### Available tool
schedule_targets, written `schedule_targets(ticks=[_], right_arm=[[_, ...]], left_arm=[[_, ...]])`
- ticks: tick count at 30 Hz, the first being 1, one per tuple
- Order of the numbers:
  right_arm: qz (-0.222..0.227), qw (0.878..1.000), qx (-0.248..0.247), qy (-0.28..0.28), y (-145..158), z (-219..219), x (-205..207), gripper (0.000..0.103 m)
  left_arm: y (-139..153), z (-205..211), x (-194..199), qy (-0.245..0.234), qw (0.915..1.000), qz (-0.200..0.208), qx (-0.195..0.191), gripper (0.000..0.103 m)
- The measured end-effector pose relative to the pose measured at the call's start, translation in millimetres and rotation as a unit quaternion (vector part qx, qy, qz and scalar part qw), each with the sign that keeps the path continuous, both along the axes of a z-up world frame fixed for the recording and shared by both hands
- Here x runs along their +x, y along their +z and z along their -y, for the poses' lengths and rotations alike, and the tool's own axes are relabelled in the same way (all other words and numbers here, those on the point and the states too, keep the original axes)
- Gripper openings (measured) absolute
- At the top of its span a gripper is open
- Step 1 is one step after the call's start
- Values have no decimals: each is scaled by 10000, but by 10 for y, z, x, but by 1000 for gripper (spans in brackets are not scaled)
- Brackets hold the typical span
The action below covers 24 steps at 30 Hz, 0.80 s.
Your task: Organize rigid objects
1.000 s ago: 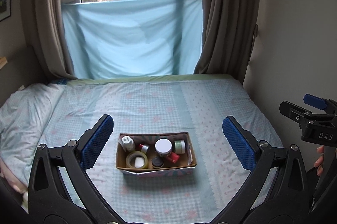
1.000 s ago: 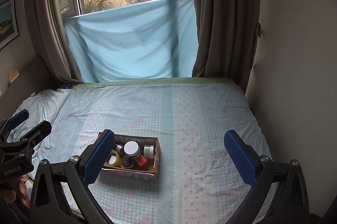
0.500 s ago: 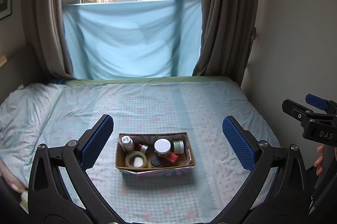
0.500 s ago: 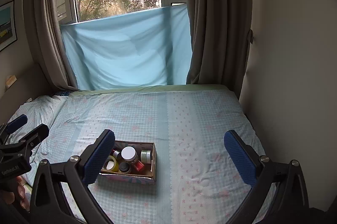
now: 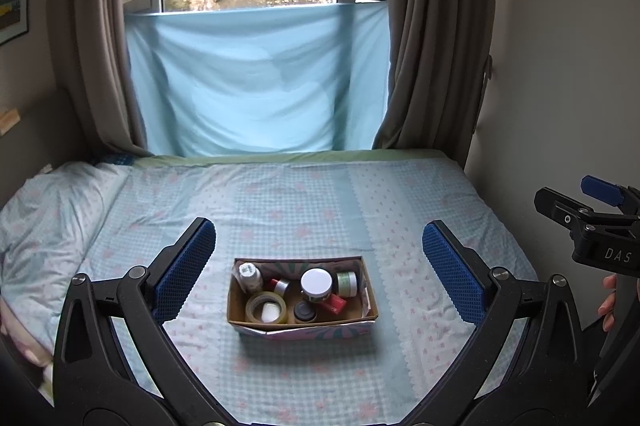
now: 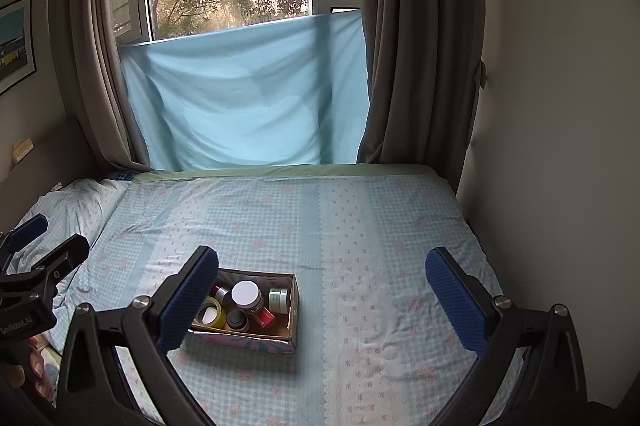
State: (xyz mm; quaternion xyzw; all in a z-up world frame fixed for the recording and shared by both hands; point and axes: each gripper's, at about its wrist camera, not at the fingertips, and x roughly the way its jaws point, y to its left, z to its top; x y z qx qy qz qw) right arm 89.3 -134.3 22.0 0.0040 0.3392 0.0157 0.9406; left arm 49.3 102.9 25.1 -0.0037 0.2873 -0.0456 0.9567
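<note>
A cardboard box (image 5: 236,316) sits on the bed, also in the right wrist view (image 6: 294,300). It holds several items: a white-lidded jar (image 5: 316,281), a tape roll (image 5: 266,307), a white bottle (image 5: 249,274), a green jar (image 5: 346,282), a red item (image 5: 336,302) and a black cap (image 5: 305,310). My left gripper (image 5: 318,262) is open and empty, above and in front of the box. My right gripper (image 6: 320,286) is open and empty, to the right of the box; its left finger (image 6: 188,298) covers the box's left end.
The bed (image 5: 304,193) has a checked blue sheet and a pillow (image 5: 44,201) at the left. A wall (image 5: 560,65) runs along the right side. Curtains and a blue cloth (image 5: 256,81) hang at the window behind.
Both cameras have tilted up and drawn back a little, so the box sits lower in view. In the right wrist view the box has shifted left behind the left finger. Both grippers stay open.
</note>
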Motion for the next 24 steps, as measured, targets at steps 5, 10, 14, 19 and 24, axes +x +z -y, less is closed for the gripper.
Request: schedule_targets(ticks=[5, 10, 14, 19, 24], right_arm=[[38, 10000, -16, 27, 16, 0, 19, 103], [76, 10000, -24, 15, 35, 4, 45, 103], [78, 10000, -37, 13, 40, 3, 54, 103], [69, 10000, -36, 10, 45, 21, 85, 103], [87, 10000, -36, 6, 48, 26, 108, 103]], left_arm=[[16, 3, 26, 13, 10000, 30, 4, 103], [27, 11, 29, 41, 10000, 76, 8, 103], [30, 24, 50, 45, 9999, 85, 35, 103], [31, 36, 68, 41, 9999, 93, 33, 103], [29, 45, 89, 28, 10000, 84, 34, 103]])
